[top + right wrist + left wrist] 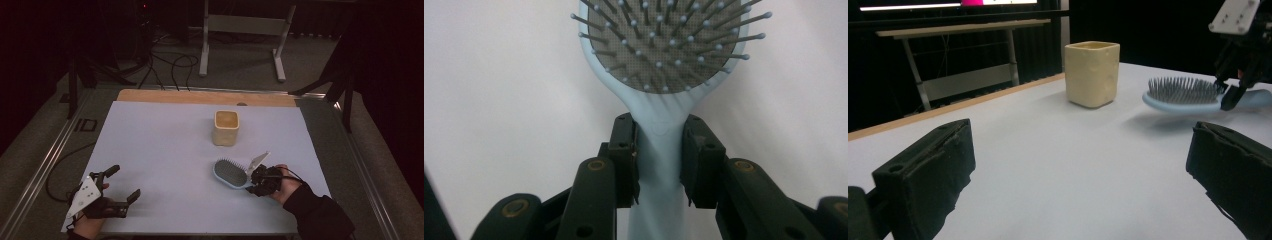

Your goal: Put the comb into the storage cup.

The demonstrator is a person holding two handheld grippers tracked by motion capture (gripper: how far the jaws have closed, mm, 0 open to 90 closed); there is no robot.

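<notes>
**Legible markings: none**

No text, label, brand, number or sign can be read in any view. The cream cup point(1092, 73), the light-blue hairbrush point(663, 60) and the white sheet point(165, 155) on the desk carry no print. The bright strip point(910, 7) at the top of the left gripper view is too washed out to show characters.

A cream square cup point(226, 128) stands upright at the far middle of the white table sheet point(160, 150); a metal frame point(245, 30) stands beyond.
</notes>
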